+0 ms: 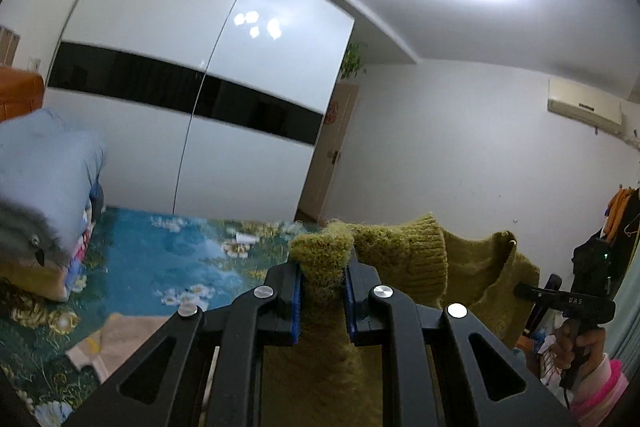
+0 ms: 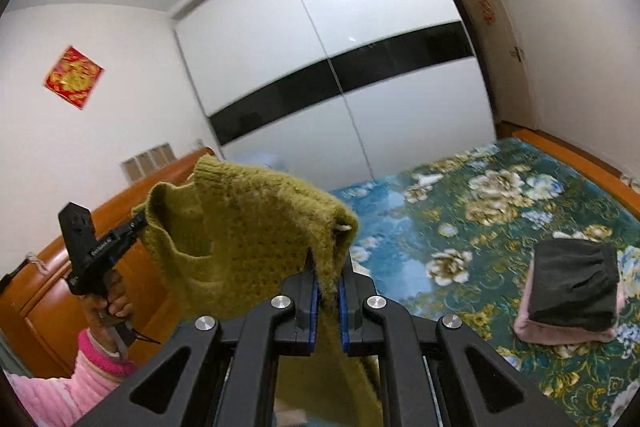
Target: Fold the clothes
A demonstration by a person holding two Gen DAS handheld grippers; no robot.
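— Two sets of jaws, both clamped on the same fuzzy olive-green knitted sweater. Left gripper has a thick wad of the knit bunched between its blue pads, jaws nearly together.

— And the right gripper is squeezed tight on a thinner fold of that sweater, the wool draping over the top of its fingers and hanging down between them.

— So the garment is up in the air, stretched between the two tools. From the left wrist you can see its ribbed cuff and neckline running off to the right.

— Right there at the far end, a hand in a pink fleecy sleeve on the other black handle. Same sleeve shows from the right wrist, low on the left.

— Below the sweater, a teal floral bedspread covers the bed.

— On it, at the right in the right wrist view, a folded black garment sits on top of a folded pink one, well apart from the sweater.

— Left wrist view picks up a stack of light blue and grey folded bedding at the far left, and a peach cloth lying flat on the spread.

— Behind everything, a glossy white sliding wardrobe with a black band across it, and an orange wooden headboard on the left in the right wrist view.
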